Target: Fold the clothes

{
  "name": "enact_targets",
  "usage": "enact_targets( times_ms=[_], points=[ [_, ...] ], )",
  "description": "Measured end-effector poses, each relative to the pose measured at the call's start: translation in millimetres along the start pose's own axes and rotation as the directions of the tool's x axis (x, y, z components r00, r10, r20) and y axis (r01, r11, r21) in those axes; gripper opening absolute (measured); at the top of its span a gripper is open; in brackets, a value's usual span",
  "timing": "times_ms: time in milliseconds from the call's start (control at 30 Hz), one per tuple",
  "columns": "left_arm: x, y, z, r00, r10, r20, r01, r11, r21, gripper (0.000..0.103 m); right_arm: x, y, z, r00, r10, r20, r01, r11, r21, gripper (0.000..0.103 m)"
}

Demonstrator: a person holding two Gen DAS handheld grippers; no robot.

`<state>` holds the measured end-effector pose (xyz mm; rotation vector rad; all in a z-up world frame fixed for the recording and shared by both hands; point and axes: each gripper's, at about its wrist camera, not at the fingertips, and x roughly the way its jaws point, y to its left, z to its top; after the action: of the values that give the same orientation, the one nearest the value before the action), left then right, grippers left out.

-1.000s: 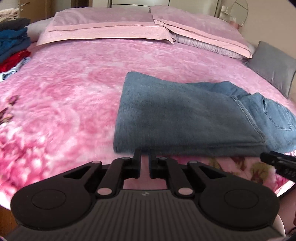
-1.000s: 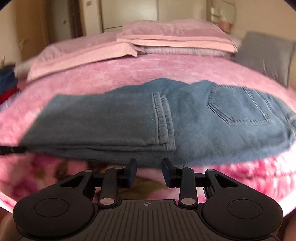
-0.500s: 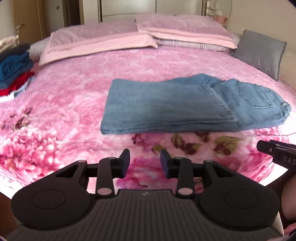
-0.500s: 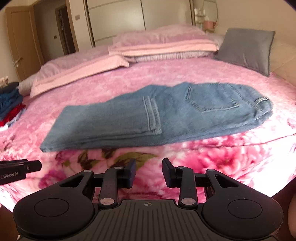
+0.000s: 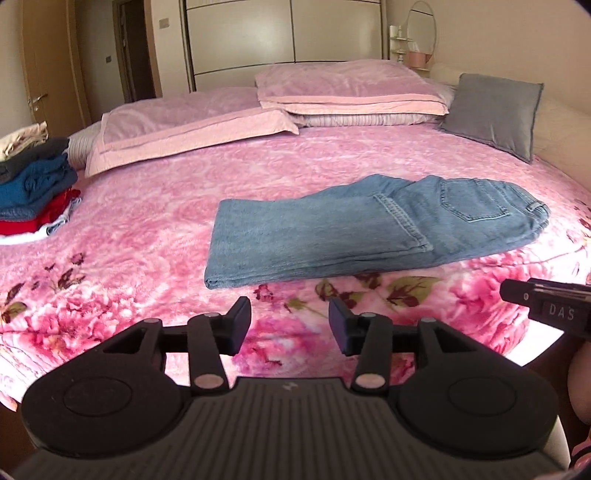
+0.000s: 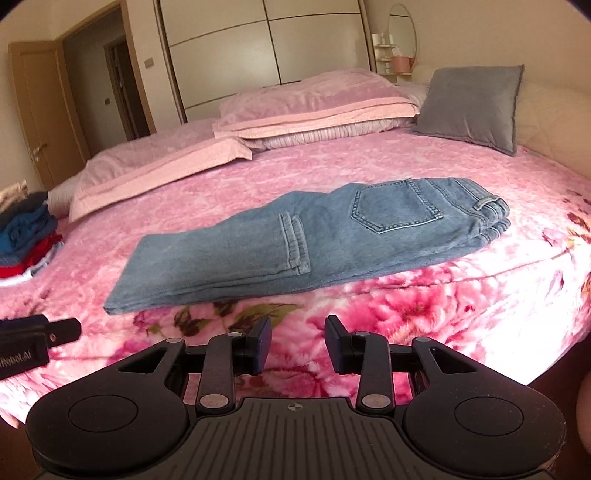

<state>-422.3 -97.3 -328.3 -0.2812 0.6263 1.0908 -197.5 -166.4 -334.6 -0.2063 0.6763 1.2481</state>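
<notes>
Nearest, left black two-finger gripper (image 5: 290,325) and right black two-finger gripper (image 6: 298,343): drawn back from the cloth within the last second, jaws now spread wide, gripping nothing. Probably one fold just released. Beyond both, well apart: blue denim jeans (image 6: 317,236), doubled lengthwise, hems folded toward the waist, flat on pink floral fleece bedspread (image 5: 155,206).

A home bedroom: a wide bed (image 5: 155,206) under a pink floral blanket, pink pillows (image 5: 343,88) and a grey cushion (image 5: 495,110) at its head, wardrobe doors (image 6: 266,48) behind, a wooden door (image 6: 37,110) at left, and a round mirror (image 5: 421,33) above small shelves.
</notes>
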Motion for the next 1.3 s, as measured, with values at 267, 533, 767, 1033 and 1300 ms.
enact_targets(
  times_ms=[267,533,767,1033,1300],
  points=[
    [-20,-10,-8,1.0,-0.007,0.024,0.006,0.999,0.05,0.047,-29,3,-3,0.998,-0.011,0.064,0.012,1.0,-0.007,0.079],
    [-26,-9,-8,0.999,-0.012,0.038,0.01,0.998,0.054,0.055,-38,7,-5,0.996,-0.032,0.08,0.034,0.999,-0.02,0.079],
    [-8,-7,-8,1.0,0.003,0.002,-0.003,0.999,0.046,0.062,-24,4,-6,0.998,-0.029,0.053,0.028,1.0,0.012,0.079],
    [28,-5,-11,0.998,0.014,-0.064,-0.013,1.0,0.025,0.063,5,0,-11,0.998,-0.06,-0.006,0.06,0.998,-0.002,0.079],
    [64,2,-16,0.994,0.014,-0.112,-0.015,1.0,-0.008,0.063,36,-10,-14,0.991,-0.11,-0.073,0.11,0.994,-0.01,0.093]
  ],
)
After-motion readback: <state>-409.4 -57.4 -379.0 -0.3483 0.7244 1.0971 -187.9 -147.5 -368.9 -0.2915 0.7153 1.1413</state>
